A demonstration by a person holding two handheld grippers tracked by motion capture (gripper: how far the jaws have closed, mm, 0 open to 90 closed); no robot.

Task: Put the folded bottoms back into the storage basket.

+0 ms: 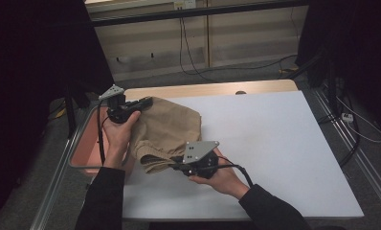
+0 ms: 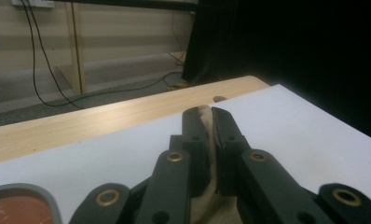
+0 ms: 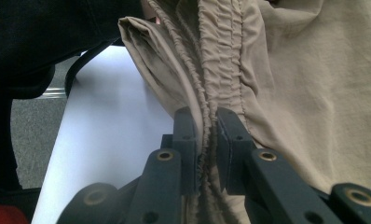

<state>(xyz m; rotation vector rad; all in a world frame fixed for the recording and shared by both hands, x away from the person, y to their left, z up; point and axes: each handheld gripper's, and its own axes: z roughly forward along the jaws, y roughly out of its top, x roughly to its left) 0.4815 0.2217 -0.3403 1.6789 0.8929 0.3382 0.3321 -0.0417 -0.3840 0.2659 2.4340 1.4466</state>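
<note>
Left gripper [image 2: 208, 122] pinching tan cloth [image 1: 167, 127] tight; my right gripper [image 3: 209, 126] clamped on its stretchy gathered edge. Cloth hangs between both, bunched over white table [image 1: 274, 143] beside pink tray [image 1: 85, 148]. Step, I think: lifting it clear. Next: pull hands apart, lay flat.

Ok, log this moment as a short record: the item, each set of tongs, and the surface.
item: tan garment, bunched, elastic gathered band visible
left tongs: shut on the fabric, a fold pinched between the jaws
right tongs: shut on the gathered band
surface: white table
nearby: grey-rimmed tray with reddish inside, at the table's left edge
</note>
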